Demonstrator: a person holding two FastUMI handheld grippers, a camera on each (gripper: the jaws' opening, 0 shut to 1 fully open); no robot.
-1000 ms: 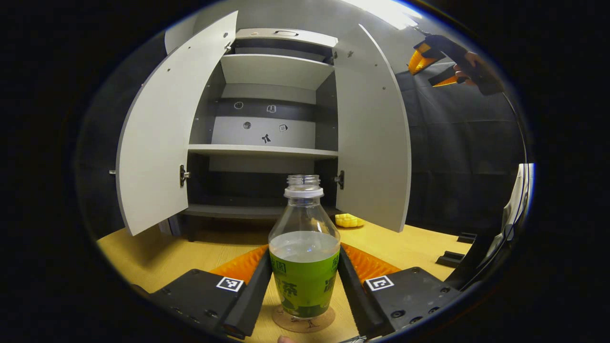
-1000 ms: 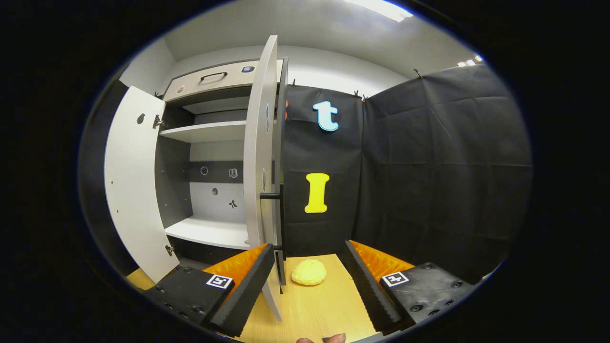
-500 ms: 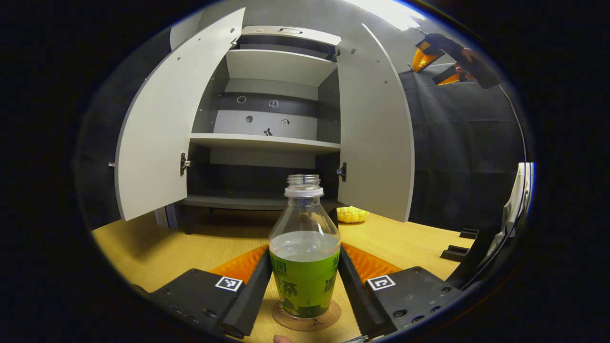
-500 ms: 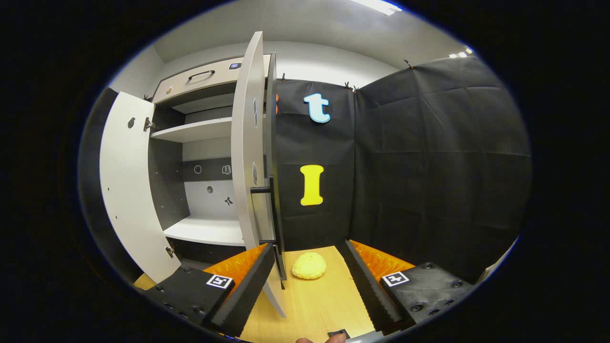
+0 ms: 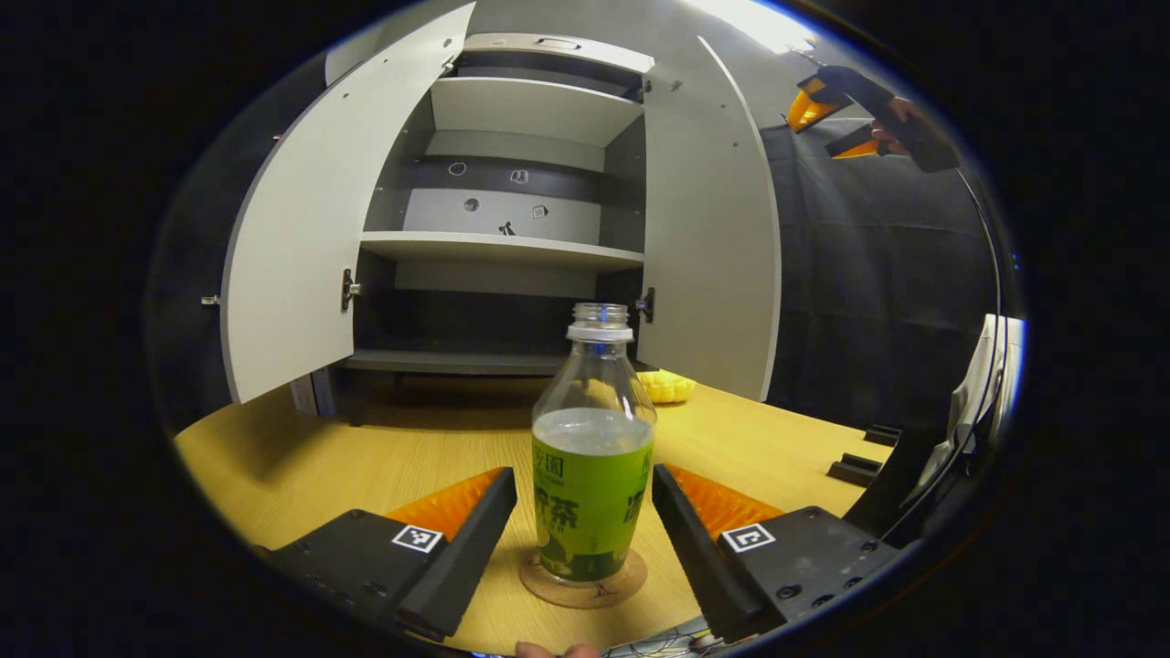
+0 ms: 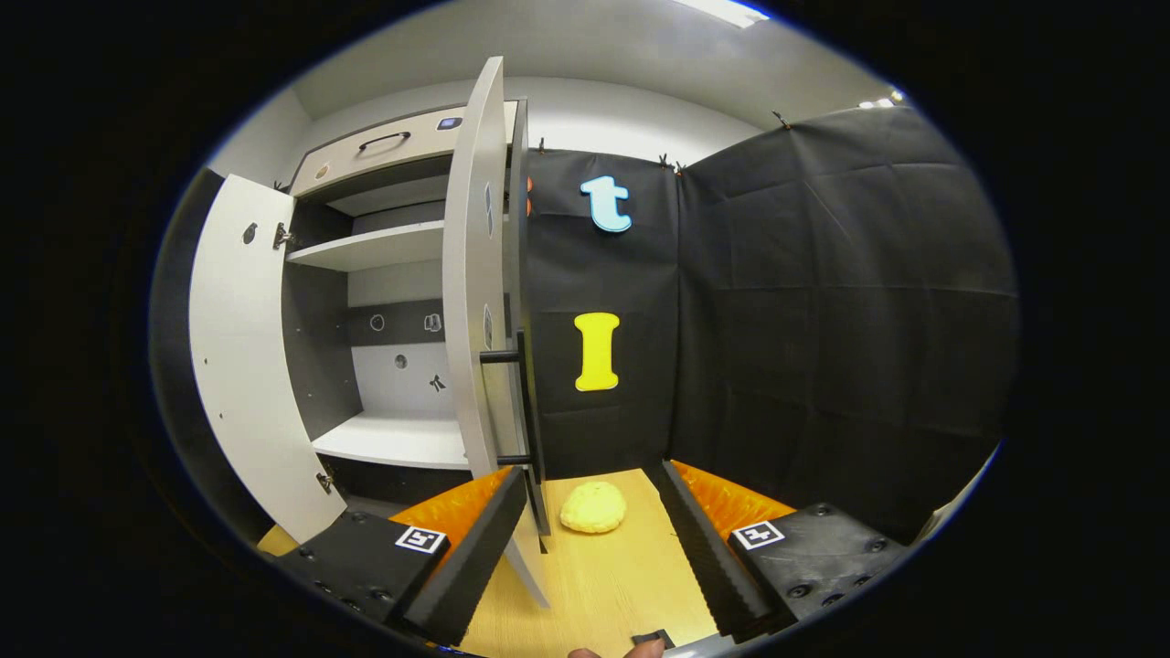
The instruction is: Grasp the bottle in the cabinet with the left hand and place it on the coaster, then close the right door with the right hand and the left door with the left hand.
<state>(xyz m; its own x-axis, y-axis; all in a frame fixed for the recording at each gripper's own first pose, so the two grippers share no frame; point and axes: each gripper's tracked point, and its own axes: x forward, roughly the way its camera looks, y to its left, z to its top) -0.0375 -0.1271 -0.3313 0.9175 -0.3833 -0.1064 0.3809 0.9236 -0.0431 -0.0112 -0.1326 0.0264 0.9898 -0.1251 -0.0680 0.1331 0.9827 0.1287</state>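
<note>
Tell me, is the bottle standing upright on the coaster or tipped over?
Upright. The bottle stands with its neck pointing up and its base on the round coaster, between the left gripper's open fingers, which don't touch it.

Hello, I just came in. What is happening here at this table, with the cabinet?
A person works with two hand-held grippers. The bottle stands upright on the coaster, and the left gripper is open around it, fingers apart from its sides. Both cabinet doors are open. The right gripper is open too, next to the right door, with the door's lower edge just inside its left finger. A yellow object lies on the table.
</note>
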